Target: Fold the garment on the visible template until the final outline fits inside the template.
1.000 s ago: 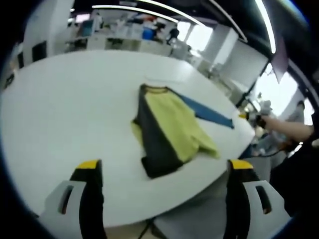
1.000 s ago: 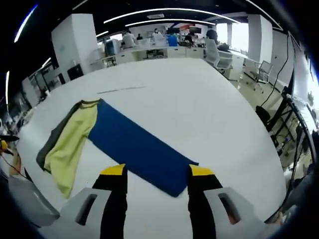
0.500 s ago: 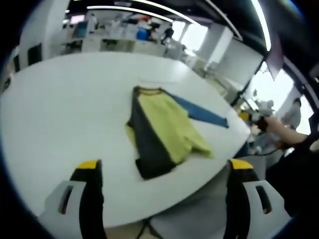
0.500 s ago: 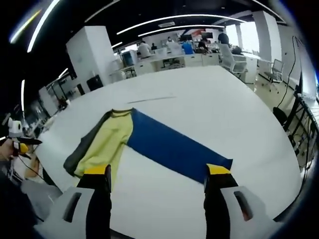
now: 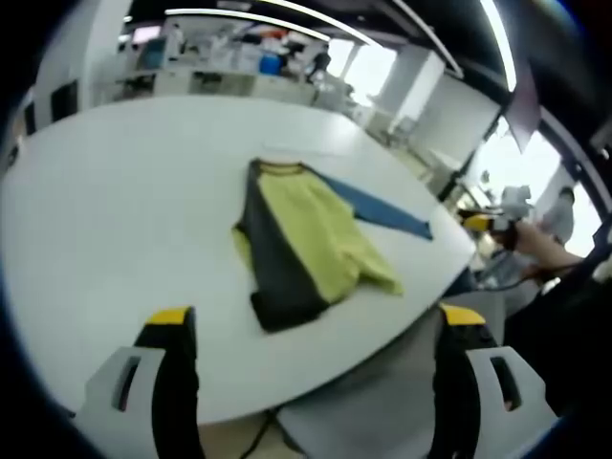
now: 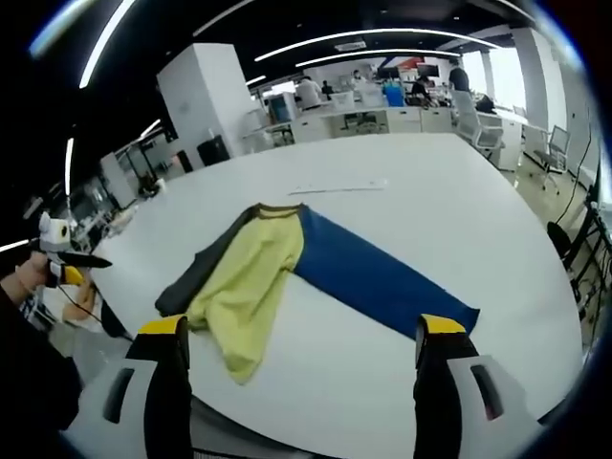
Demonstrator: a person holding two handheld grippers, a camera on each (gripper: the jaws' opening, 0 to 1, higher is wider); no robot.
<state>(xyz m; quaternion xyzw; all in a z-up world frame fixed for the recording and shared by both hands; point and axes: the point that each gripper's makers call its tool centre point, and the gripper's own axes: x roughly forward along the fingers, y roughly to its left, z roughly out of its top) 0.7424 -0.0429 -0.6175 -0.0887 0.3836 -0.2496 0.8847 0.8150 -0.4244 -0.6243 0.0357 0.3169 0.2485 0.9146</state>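
My left gripper (image 5: pixel 311 330) hangs off the near edge of the table (image 5: pixel 115 201) with its jaws spread wide and nothing between them; my right gripper (image 6: pixel 301 335) is likewise released, jaws apart, back from the table's edge on its own side.

The garment (image 5: pixel 301 239) lies flat near the middle of the table, somewhat toward the edge the right gripper faces. It has a dark grey panel (image 5: pixel 273 263), a yellow-green body (image 5: pixel 325 234) and a long blue part (image 6: pixel 378 277) stretching away toward the table's far side in the right gripper view. I cannot make out a template outline; a thin line (image 6: pixel 339 187) shows on the table beyond the collar, and I can't say whether it belongs to one.

I judge the fold is only partly done: the blue part sticks out well beyond the rest. To do this step well, I would pinch its free end at the corners, lift just enough to clear the table, and lay it back over the yellow body with edges squared, smoothing rather than dragging.

Room is generous: bare white table surrounds the garment on all sides. The yellow hem sits closest to the edge near my right gripper, so I should keep cloth from sliding off there.
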